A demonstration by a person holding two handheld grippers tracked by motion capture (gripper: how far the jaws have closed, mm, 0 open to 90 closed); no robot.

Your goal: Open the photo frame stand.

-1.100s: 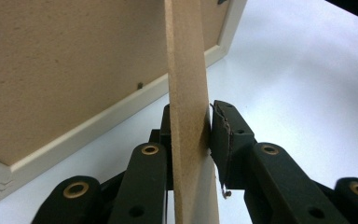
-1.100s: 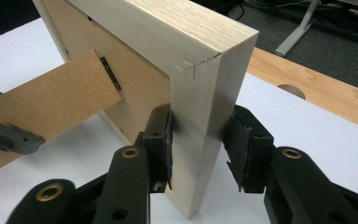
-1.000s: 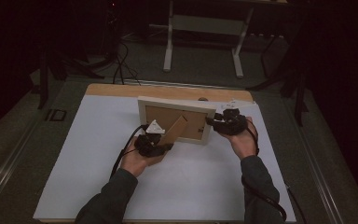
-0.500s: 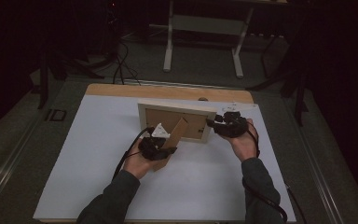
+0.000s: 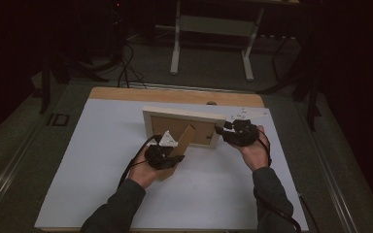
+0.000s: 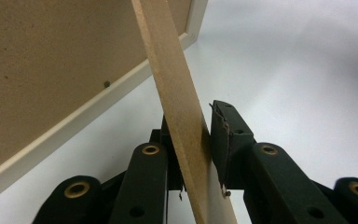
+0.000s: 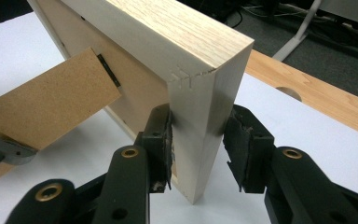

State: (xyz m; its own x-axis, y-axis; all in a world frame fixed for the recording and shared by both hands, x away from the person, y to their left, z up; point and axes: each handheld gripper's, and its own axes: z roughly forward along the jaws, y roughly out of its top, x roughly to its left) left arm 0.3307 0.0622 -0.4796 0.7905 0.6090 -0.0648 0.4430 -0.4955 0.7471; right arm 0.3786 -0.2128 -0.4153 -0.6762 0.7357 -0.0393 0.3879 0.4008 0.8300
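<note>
High view: a wooden picture frame (image 5: 183, 127) is seen standing upright on the white table (image 5: 92, 160), back side toward the person, nearer the far edge than the near one and roughly midway between the left and right edges. Its easel stand (image 5: 180, 149), a strip of brown board hinged to the backing, is swung out toward the near edge.

The right gripper (image 5: 228, 132) is closed on the frame's right-hand side rail. In the right gripper view the two black jaws are seen on either face of the pale wood (image 7: 200, 135), the left pad pressed flat to it and the right pad at its edge. This grip is judged to serve as an anchor, so that the frame is kept upright and cannot slide while the stand is worked.

The left gripper (image 5: 167, 156) is closed on the stand's lower part; in the left gripper view the thin strip (image 6: 186, 135) is pinched between the jaws. The strip is probably held low, far from its hinge, because the greatest leverage is gained there and the angle can be set finely. The stand's foot appears to be at or just above the table surface; contact cannot be told.
</note>
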